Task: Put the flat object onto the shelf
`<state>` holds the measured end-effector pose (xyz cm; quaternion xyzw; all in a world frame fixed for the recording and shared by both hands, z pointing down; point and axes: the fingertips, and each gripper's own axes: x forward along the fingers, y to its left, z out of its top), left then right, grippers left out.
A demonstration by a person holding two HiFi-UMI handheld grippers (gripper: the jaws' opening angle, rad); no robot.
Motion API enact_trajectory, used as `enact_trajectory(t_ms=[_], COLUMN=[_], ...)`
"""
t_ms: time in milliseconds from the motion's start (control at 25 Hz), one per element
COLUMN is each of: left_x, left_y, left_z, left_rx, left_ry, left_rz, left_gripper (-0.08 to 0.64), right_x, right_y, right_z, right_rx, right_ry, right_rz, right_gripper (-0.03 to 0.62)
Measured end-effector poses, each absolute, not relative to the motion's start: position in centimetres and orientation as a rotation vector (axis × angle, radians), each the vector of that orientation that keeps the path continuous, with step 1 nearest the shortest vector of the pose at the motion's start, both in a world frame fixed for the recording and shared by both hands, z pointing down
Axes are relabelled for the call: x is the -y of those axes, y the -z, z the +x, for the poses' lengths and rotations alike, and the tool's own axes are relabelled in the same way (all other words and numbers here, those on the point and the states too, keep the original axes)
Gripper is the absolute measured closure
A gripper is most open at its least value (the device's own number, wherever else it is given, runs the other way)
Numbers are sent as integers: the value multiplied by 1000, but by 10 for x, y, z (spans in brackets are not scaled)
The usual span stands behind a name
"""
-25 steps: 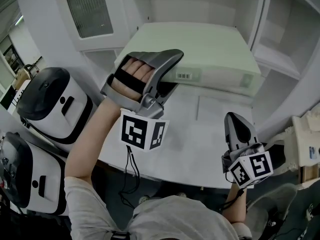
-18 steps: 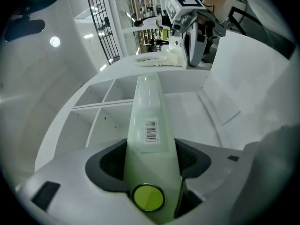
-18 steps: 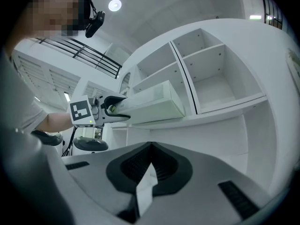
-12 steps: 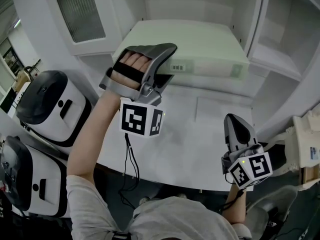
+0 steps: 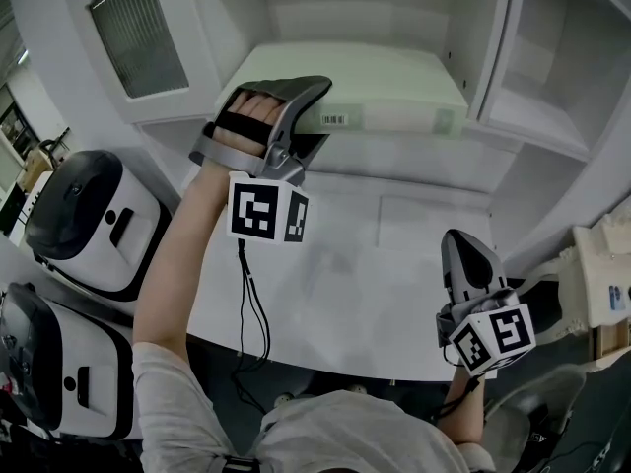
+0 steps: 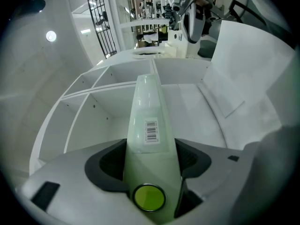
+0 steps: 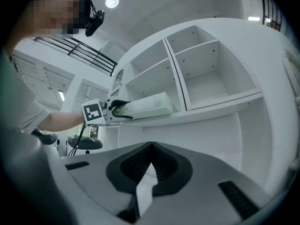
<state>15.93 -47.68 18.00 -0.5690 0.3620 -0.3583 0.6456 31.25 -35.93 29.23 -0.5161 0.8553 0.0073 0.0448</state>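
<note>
The flat object is a pale green box [image 5: 386, 89] with a barcode label, lying level in the white shelf's [image 5: 552, 131] middle compartment. My left gripper [image 5: 317, 118] is shut on the box's near left corner. In the left gripper view the box [image 6: 147, 118] runs straight out from between the jaws of my left gripper [image 6: 150, 156] toward the shelf's back. My right gripper [image 5: 463, 252] hangs low at the right above the table, shut with nothing in it. The right gripper view shows the box [image 7: 149, 106] resting on the shelf board [image 7: 220, 108].
A white table [image 5: 365, 284] lies below the shelf. Two white and black appliances [image 5: 84, 220] [image 5: 39, 348] stand at the left. A wire-mesh panel [image 5: 138, 33] is at the upper left. Other shelf compartments [image 7: 206, 78] at the right hold nothing.
My left gripper has carried the box up and farther into the shelf compartment. The right gripper has stayed where it was.
</note>
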Motion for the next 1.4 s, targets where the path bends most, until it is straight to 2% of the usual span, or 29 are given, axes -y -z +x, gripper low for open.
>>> enact_trajectory(t_ms=[760,1400], left_x=[523,498], left_y=[-182,-177], left_z=[154,149], left_rx=[-857,-913], left_ry=[900,872], left_rz=[-1372,-1407], left_gripper=[255,245], right_x=[370,367], right_y=[-300,-301], right_z=[327,320], right_rx=[-2602,-2615], right_ry=[8,8], right_rz=[-1617,-1590], right_gripper=[583,583])
